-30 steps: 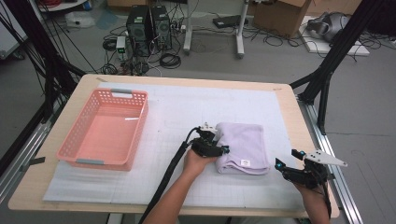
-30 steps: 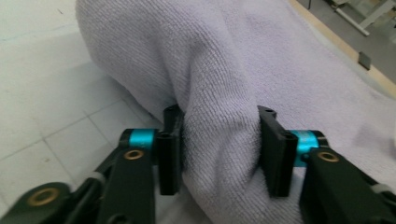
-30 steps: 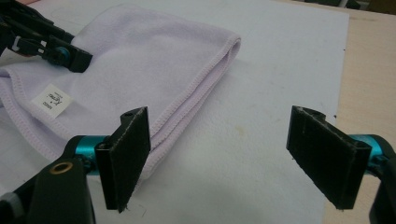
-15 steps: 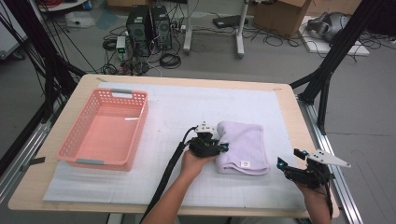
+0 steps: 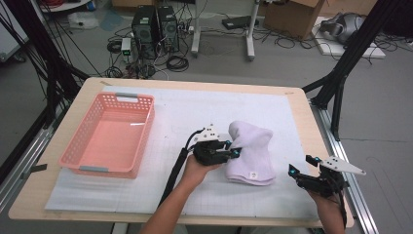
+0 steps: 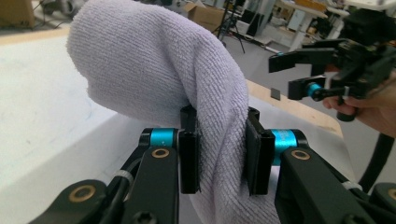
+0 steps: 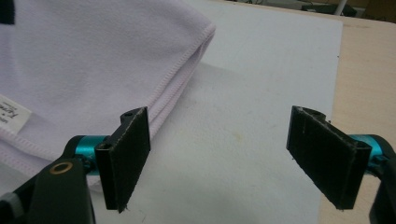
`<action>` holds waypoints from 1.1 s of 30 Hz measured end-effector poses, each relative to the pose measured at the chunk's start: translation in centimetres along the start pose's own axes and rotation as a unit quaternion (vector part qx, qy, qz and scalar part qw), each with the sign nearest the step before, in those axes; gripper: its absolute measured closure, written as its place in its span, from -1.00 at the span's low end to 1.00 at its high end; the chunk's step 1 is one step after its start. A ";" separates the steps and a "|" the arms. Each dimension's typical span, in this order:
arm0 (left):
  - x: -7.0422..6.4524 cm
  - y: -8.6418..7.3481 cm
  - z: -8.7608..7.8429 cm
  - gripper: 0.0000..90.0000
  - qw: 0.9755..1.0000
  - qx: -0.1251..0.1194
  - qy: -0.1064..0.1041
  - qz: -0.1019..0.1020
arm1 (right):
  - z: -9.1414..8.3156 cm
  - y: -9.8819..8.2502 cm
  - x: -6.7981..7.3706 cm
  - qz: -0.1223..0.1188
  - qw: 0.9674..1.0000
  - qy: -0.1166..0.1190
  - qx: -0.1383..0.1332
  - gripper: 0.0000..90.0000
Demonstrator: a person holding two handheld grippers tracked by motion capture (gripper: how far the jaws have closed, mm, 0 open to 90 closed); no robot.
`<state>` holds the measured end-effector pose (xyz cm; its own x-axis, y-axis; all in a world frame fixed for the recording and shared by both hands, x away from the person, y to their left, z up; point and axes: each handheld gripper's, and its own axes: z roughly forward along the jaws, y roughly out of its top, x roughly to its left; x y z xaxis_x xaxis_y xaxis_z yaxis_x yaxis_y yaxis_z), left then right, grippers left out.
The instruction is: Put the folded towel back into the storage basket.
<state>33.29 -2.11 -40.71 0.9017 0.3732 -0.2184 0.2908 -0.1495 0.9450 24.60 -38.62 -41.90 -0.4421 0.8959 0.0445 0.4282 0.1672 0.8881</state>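
Left gripper view: towel point(image 6: 159, 79) pinched

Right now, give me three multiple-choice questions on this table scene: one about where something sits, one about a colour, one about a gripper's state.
1. Where does the basket sit on the table?
A. at the table's left side
B. at the table's right edge
C. on top of the towel

2. What colour is the towel?
A. dark green
B. pale lilac
C. bright red

3. How does the left gripper stand?
A. open over bare table
B. shut on the basket rim
C. shut on a fold of the towel

Answers: 1 A, the high view shows it left of both hands. 2 B, all views show pale lilac cloth. 3 C, the left gripper view shows cloth pinched between the pads.
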 end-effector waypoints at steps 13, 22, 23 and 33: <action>-1.0 3.0 -3.1 0.59 0.997 -0.049 -0.024 0.051 | 0.1 0.1 0.2 0.001 1.000 0.003 -0.002 -0.54; -1.1 5.2 -5.8 0.60 0.995 -0.061 -0.037 0.074 | 0.2 0.1 0.2 0.001 1.000 0.003 -0.005 -0.54; -1.0 5.5 -6.2 0.60 0.995 -0.061 -0.037 0.076 | 0.2 0.2 0.2 0.002 1.000 0.002 -0.004 -0.54; -0.7 7.1 -10.0 0.60 0.992 -0.090 -0.040 0.085 | 0.3 0.3 0.5 0.000 1.000 0.004 -0.003 -0.54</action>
<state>31.49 5.73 -31.45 0.9574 0.2816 -0.0641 0.0773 -0.0360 0.9964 24.78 -38.01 -41.76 -0.4483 0.8926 0.0473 0.4228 0.1651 0.8911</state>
